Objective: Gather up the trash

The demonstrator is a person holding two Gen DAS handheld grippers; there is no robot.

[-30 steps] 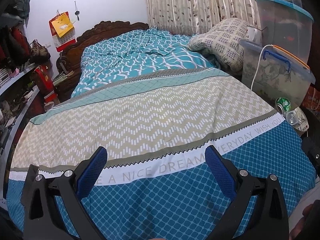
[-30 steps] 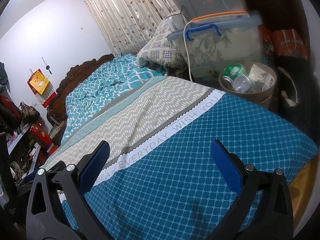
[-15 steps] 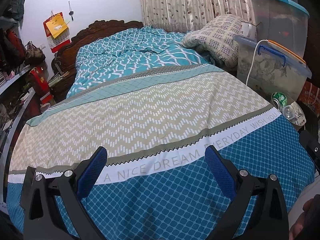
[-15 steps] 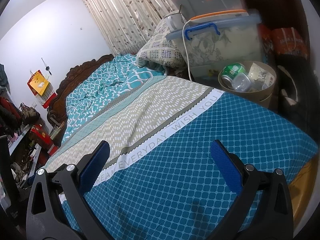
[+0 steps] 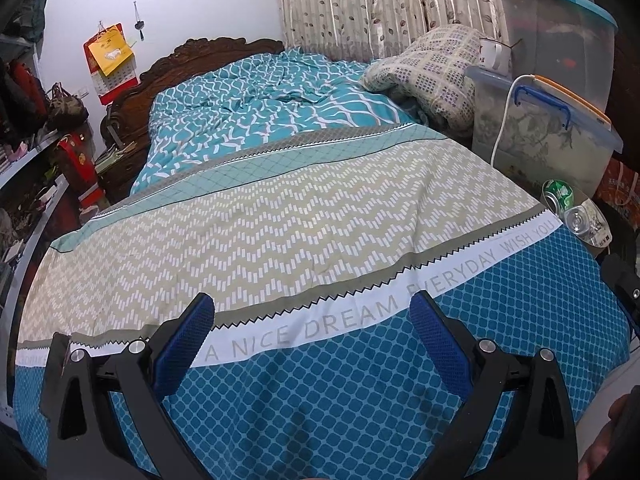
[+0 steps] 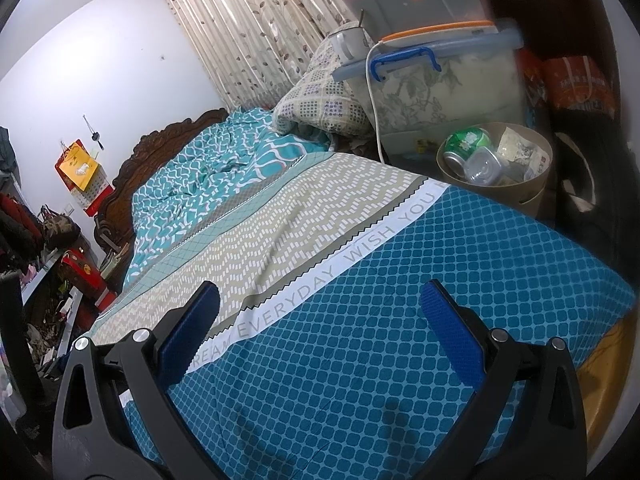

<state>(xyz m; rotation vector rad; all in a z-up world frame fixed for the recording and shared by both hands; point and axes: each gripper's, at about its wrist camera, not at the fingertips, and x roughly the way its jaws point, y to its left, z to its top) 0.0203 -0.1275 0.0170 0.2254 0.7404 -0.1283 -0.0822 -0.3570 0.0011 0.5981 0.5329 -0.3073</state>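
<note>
A round tan trash bin (image 6: 538,192) stands beside the bed at the right. In it lie a green can (image 6: 466,145), a clear plastic cup (image 6: 484,166) and a crumpled wrapper (image 6: 520,152). The bin's contents also show in the left wrist view, with the green can (image 5: 558,194) and clear cup (image 5: 580,222). My left gripper (image 5: 310,330) is open and empty above the blue foot of the bedspread (image 5: 320,400). My right gripper (image 6: 320,320) is open and empty over the same bedspread (image 6: 380,340), well short of the bin.
A patterned pillow (image 6: 324,104) lies at the bed's far right. Clear storage boxes (image 6: 440,80) with a white cable (image 6: 374,108) stack behind the bin. Cluttered shelves (image 5: 28,184) run along the left. A wooden headboard (image 5: 192,56) and curtains (image 5: 380,4) are at the back.
Both views shift only slightly; the left gripper has drifted a little over the bedspread. Both grippers stay open and empty.
</note>
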